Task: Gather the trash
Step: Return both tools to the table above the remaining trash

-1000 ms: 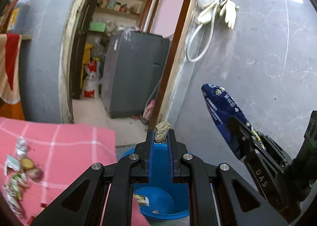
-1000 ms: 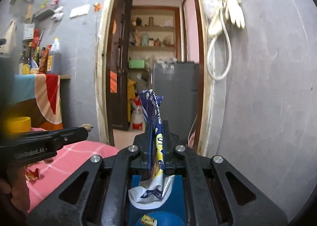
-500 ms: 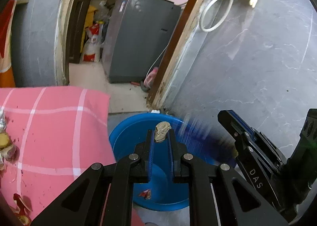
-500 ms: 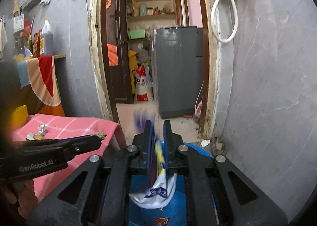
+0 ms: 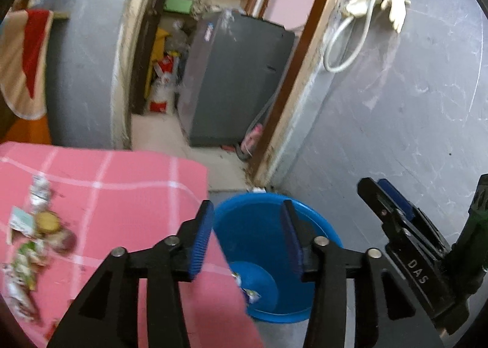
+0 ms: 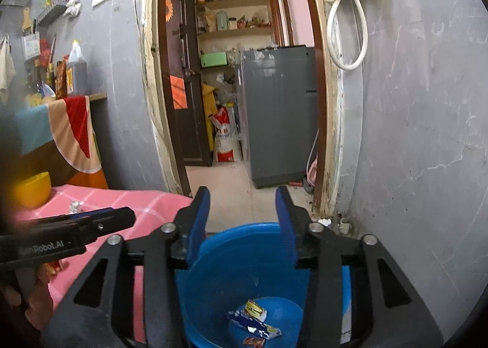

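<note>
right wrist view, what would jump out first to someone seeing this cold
The bright blue bucket on the floor below the right gripper, whose jaws are opening with nothing between them; a blue wrapper lies at its bottom. To the left, the pink checked cloth carries scattered trash, and the left gripper is also opening, empty, over the bucket.

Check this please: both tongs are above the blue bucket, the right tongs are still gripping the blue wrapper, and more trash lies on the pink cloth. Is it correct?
One part is wrong. The right tongs grip nothing: their jaws are opening and empty, and the blue wrapper lies inside the blue bucket, as the right wrist view shows. The left tongs are also over the bucket, and trash does lie on the pink cloth.
</note>
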Demonstrator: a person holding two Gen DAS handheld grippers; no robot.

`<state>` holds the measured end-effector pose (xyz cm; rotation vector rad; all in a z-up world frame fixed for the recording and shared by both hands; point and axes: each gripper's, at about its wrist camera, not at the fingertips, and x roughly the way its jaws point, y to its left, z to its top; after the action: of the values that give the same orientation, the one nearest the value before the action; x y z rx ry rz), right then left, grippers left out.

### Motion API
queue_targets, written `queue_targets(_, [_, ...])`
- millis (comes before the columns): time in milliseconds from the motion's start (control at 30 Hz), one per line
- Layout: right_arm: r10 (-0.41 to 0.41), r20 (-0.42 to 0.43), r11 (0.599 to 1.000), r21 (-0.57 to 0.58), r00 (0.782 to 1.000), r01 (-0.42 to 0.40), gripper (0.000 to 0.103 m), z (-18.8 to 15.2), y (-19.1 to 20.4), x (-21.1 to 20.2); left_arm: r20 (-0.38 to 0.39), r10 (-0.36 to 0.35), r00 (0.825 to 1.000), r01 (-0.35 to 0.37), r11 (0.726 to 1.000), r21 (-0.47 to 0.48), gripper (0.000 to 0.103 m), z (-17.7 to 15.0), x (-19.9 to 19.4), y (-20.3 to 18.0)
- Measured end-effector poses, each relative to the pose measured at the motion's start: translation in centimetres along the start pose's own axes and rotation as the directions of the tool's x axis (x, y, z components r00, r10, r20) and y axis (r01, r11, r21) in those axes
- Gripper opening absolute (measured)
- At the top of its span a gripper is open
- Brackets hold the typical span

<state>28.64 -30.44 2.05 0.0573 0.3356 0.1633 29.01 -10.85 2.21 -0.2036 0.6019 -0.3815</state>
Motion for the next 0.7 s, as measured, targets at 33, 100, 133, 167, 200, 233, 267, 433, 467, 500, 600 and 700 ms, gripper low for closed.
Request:
queue_targets(33, [0.003, 0.009, 1.0, 0.0, 1.0, -0.003, 0.051, 0.1, 0.3, -0.2, 0.02, 0.013, 1.0, -0.013, 1.0, 0.003, 0.045, 0.1, -0.7, 0.3])
queue_targets(100, [0.012, 0.031, 1.0, 0.004, 0.999, -0.012, 0.056, 0.5, 0.8, -0.7, 0.057, 0.04, 0.998, -0.04, 0.999, 0.007, 0.052, 0.2, -2.1, 0.8])
queue_targets(133, [0.02, 0.045, 1.0, 0.007, 0.999, -0.02, 0.059, 0.7, 1.1, -1.0, 0.074, 0.054, 0.996, -0.055, 0.998, 0.007, 0.059, 0.1, -2.7, 1.0])
queue_targets(167, [0.025, 0.054, 1.0, 0.007, 0.998, -0.025, 0.063, 0.8, 1.4, -1.2, 0.098, 0.071, 0.993, -0.072, 0.997, 0.005, 0.064, 0.1, -3.5, 1.4])
queue_targets(200, [0.031, 0.068, 0.999, 0.008, 0.997, -0.031, 0.065, 1.0, 1.8, -1.5, 0.116, 0.083, 0.99, -0.084, 0.996, 0.003, 0.066, 0.0, -4.2, 1.7])
queue_targets(233, [0.035, 0.078, 0.999, 0.008, 0.996, -0.036, 0.07, 1.2, 2.2, -1.7, 0.14, 0.099, 0.985, -0.101, 0.995, 0.002, 0.073, 0.0, -5.1, 2.1])
queue_targets(267, [0.042, 0.092, 0.999, 0.008, 0.995, -0.043, 0.074, 1.3, 2.6, -2.0, 0.155, 0.109, 0.982, -0.111, 0.994, 0.001, 0.08, -0.2, -5.6, 2.4])
queue_targets(433, [0.081, 0.157, 0.996, 0.007, 0.984, -0.083, 0.09, 1.8, 4.7, -3.5, 0.266, 0.191, 0.945, -0.19, 0.981, -0.029, 0.1, -0.8, -9.3, 4.2])
queue_targets(467, [0.089, 0.169, 0.996, 0.003, 0.982, -0.091, 0.094, 1.9, 5.2, -3.8, 0.279, 0.201, 0.939, -0.2, 0.979, -0.035, 0.1, -0.9, -9.9, 4.6])
queue_targets(500, [0.097, 0.181, 0.995, -0.001, 0.979, -0.098, 0.096, 1.9, 5.7, -4.0, 0.292, 0.217, 0.931, -0.214, 0.976, -0.041, 0.1, -0.8, -10.6, 5.0])
queue_targets(600, [0.115, 0.211, 0.993, -0.009, 0.971, -0.116, 0.101, 1.8, 6.7, -4.6, 0.324, 0.254, 0.911, -0.25, 0.967, -0.055, 0.101, -1.2, -12.3, 5.8])
queue_targets(700, [0.137, 0.233, 0.99, -0.019, 0.963, -0.137, 0.103, 1.8, 7.8, -5.0, 0.353, 0.289, 0.89, -0.286, 0.956, -0.063, 0.101, -1.5, -13.9, 6.7])
